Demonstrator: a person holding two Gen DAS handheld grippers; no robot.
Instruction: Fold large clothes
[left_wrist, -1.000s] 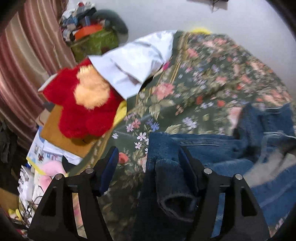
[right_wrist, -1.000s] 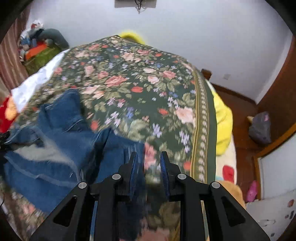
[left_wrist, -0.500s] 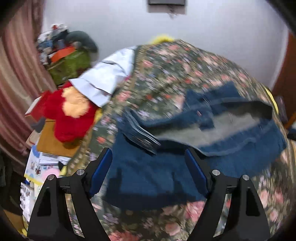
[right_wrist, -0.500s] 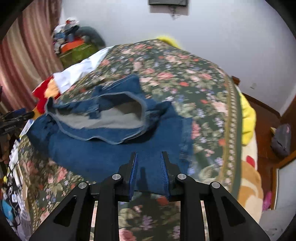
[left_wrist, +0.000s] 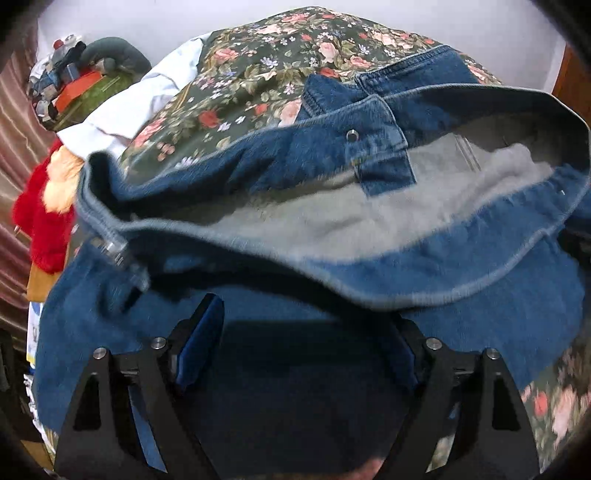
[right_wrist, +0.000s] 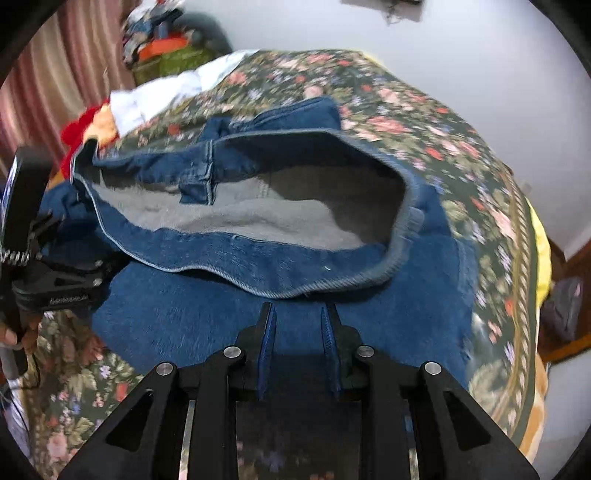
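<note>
A pair of blue denim jeans (left_wrist: 303, 306) with grey fleece lining (left_wrist: 332, 218) lies folded on the floral bedspread (left_wrist: 258, 70), its waistband gaping open. My left gripper (left_wrist: 306, 347) is open wide, its fingers low over the denim near the waist, holding nothing. My right gripper (right_wrist: 297, 347) has its jaws a small gap apart and empty, just above the near denim fold (right_wrist: 221, 314). The jeans' waist opening (right_wrist: 258, 206) lies ahead of it. The left gripper also shows in the right wrist view (right_wrist: 62, 280) at the jeans' left edge.
The floral bedspread (right_wrist: 443, 122) covers the bed. A white cloth (left_wrist: 144, 96) and a red plush toy (left_wrist: 40, 221) lie at the bed's left side. A cluttered pile (left_wrist: 74, 85) stands by the curtain. A yellow sheet edge (right_wrist: 541, 240) and a dark bag (right_wrist: 561, 306) are on the right.
Both grippers have moved closer and lower over the jeans, which now fill both views. The left gripper, open beside a denim fold a second ago, is now over the spread denim.
</note>
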